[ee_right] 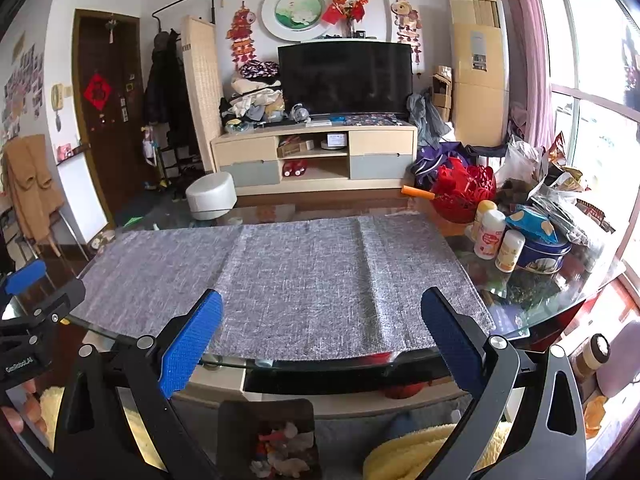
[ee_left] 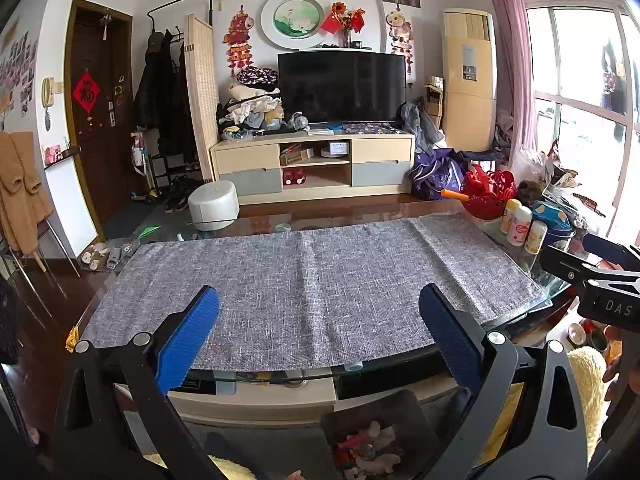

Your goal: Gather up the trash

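A dark trash bin (ee_left: 380, 436) stands on the floor below the table's near edge, holding crumpled tissues and red scraps; it also shows in the right wrist view (ee_right: 272, 440). A grey mat (ee_left: 312, 288) covers the glass table (ee_left: 280, 376) and shows nothing lying on it. My left gripper (ee_left: 320, 320) is open and empty, held over the mat's near edge. My right gripper (ee_right: 322, 324) is open and empty, held beside it to the right. Each gripper's body shows at the edge of the other's view.
At the table's right end stand white bottles (ee_right: 490, 236), a blue tin (ee_right: 544, 256), a red basket (ee_right: 464, 192) and plastic bags (ee_right: 560, 196). A white stool (ee_left: 214, 202) and a TV cabinet (ee_left: 314, 164) lie beyond the table. A yellow fluffy cloth (ee_right: 416, 452) lies below.
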### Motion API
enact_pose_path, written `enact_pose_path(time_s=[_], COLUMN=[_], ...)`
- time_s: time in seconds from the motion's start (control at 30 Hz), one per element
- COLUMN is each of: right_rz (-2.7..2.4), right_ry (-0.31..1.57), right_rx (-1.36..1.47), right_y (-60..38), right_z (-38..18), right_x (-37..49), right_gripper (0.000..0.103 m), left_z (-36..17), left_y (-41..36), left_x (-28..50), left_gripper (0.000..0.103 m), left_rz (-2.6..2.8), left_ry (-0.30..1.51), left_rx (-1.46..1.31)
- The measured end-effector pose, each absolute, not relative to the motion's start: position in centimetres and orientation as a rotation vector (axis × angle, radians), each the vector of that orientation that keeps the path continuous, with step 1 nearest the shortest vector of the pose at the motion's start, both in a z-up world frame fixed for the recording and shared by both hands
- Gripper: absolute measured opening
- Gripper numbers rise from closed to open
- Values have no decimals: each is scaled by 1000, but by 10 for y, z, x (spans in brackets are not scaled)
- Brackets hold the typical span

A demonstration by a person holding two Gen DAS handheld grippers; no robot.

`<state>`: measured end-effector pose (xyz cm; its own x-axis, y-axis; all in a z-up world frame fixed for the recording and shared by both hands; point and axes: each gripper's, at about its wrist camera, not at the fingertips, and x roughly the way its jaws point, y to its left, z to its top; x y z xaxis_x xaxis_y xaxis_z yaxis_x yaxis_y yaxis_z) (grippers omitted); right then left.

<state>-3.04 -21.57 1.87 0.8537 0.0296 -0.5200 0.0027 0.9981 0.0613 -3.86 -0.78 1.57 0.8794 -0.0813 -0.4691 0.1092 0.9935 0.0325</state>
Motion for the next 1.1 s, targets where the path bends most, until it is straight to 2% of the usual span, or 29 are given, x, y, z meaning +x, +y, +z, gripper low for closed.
enact_pose_path(time_s=[1.1], right_rz=[3], right_ry=[555], right_rx=[62], right_y=[-210], right_z=[16], right_x=[-30], right_gripper=[100], left_z=[18], left_y=[6], left_x=[-38], left_gripper=[95], left_rz=[-121], left_ry=[486], left_rx=[40])
